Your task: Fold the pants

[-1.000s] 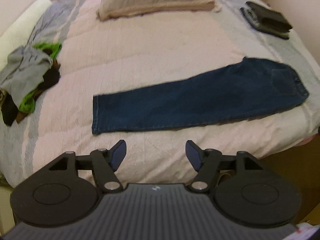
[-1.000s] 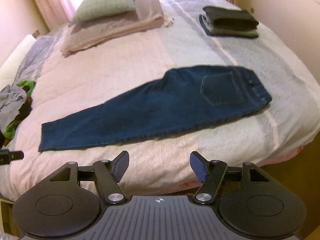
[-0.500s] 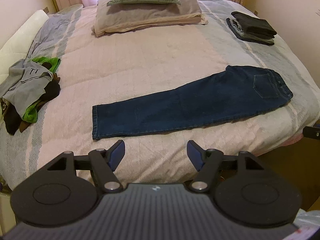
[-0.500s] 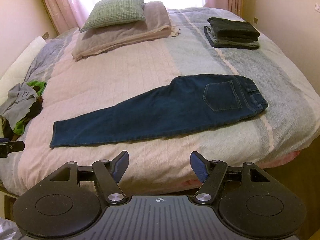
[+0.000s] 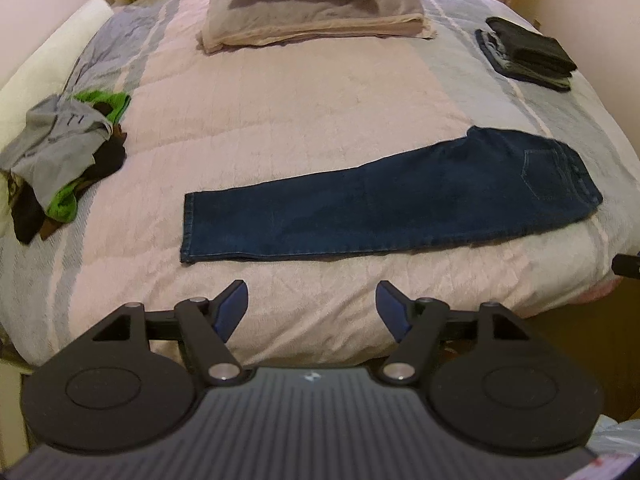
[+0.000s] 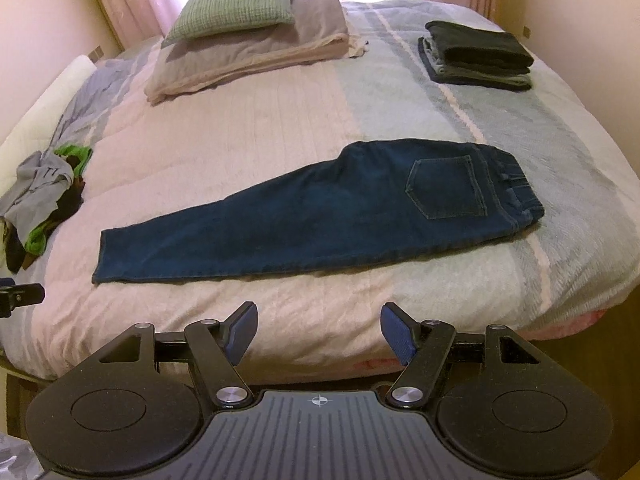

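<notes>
The left gripper (image 5: 312, 306) is hanging with its jaws spread wide, holding and touching nothing, above the near edge of the bed (image 5: 320, 120). The right gripper (image 6: 319, 330) is likewise gaping wide and empty. Just ahead of both, dark blue jeans (image 5: 384, 204) (image 6: 320, 220) are lying flat, folded lengthwise, hem toward the left gripper and waistband toward the right. Farther left a heap of unfolded clothes (image 5: 60, 152) is sitting; far ahead to the right, a stack of folded dark garments (image 6: 478, 56); straight ahead, pillows (image 6: 248, 40).
</notes>
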Action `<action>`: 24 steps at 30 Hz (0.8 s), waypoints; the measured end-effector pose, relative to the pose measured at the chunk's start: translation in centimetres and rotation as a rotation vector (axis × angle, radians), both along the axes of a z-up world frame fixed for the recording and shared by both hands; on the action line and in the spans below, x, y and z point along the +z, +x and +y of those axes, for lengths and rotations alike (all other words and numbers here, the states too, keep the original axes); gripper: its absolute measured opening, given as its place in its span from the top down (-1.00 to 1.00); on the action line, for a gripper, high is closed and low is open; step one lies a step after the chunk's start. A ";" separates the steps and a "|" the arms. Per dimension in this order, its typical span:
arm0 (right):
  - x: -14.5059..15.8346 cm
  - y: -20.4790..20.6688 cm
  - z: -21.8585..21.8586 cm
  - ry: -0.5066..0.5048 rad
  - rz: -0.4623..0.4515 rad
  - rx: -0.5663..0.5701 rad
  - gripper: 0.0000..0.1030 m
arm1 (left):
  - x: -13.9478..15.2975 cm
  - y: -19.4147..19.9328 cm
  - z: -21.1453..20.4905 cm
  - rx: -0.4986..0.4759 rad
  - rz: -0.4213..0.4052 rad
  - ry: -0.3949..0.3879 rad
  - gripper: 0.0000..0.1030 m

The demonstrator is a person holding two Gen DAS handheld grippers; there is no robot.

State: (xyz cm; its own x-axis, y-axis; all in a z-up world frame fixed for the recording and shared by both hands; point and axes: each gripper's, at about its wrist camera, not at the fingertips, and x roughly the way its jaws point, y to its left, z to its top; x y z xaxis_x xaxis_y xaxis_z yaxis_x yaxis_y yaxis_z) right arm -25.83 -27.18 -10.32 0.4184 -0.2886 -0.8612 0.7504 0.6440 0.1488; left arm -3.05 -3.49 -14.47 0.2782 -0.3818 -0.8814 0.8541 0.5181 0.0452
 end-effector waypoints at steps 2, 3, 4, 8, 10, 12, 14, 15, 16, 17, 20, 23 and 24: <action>-0.5 -0.2 -1.6 0.010 0.004 0.005 -0.27 | -1.0 0.1 -0.7 0.022 0.030 -0.035 -0.37; -0.8 -0.3 -2.7 0.016 0.006 0.011 -0.27 | -1.6 0.4 -1.0 0.038 0.056 -0.056 -0.37; -1.1 -0.4 -3.6 0.022 0.007 0.018 -0.27 | -2.4 0.8 -1.2 0.065 0.088 -0.086 -0.37; -2.6 -1.2 -8.5 0.038 0.021 0.036 -0.27 | -7.4 3.1 -1.2 0.250 0.197 -0.183 -0.30; -3.7 -1.6 -11.3 0.044 0.038 0.045 -0.27 | -9.8 4.2 -0.5 0.350 0.234 -0.246 -0.28; -5.2 -2.0 -14.1 0.035 0.059 0.061 -0.27 | -12.6 5.6 0.1 0.476 0.287 -0.284 -0.20; -6.7 -2.2 -16.2 0.030 0.094 0.064 -0.27 | -15.5 7.1 1.0 0.603 0.325 -0.348 -0.14; -7.6 -2.2 -17.3 0.032 0.111 0.067 -0.27 | -16.7 7.9 1.3 0.653 0.339 -0.372 -0.14; -8.4 -2.2 -18.1 0.034 0.124 0.067 -0.27 | -17.8 8.7 1.5 0.698 0.354 -0.387 -0.12; -9.3 -2.2 -18.9 0.037 0.134 0.066 -0.27 | -19.0 9.5 1.7 0.737 0.370 -0.413 -0.11; -12.0 -2.0 -20.3 0.051 0.149 0.050 -0.27 | -22.3 12.0 1.9 0.796 0.370 -0.491 -0.11; -14.8 -1.4 -20.6 0.059 0.173 0.033 -0.27 | -25.9 14.6 2.5 0.860 0.409 -0.542 -0.11; -15.8 -1.2 -20.4 0.061 0.183 0.032 -0.27 | -27.0 15.1 2.8 0.873 0.422 -0.561 -0.07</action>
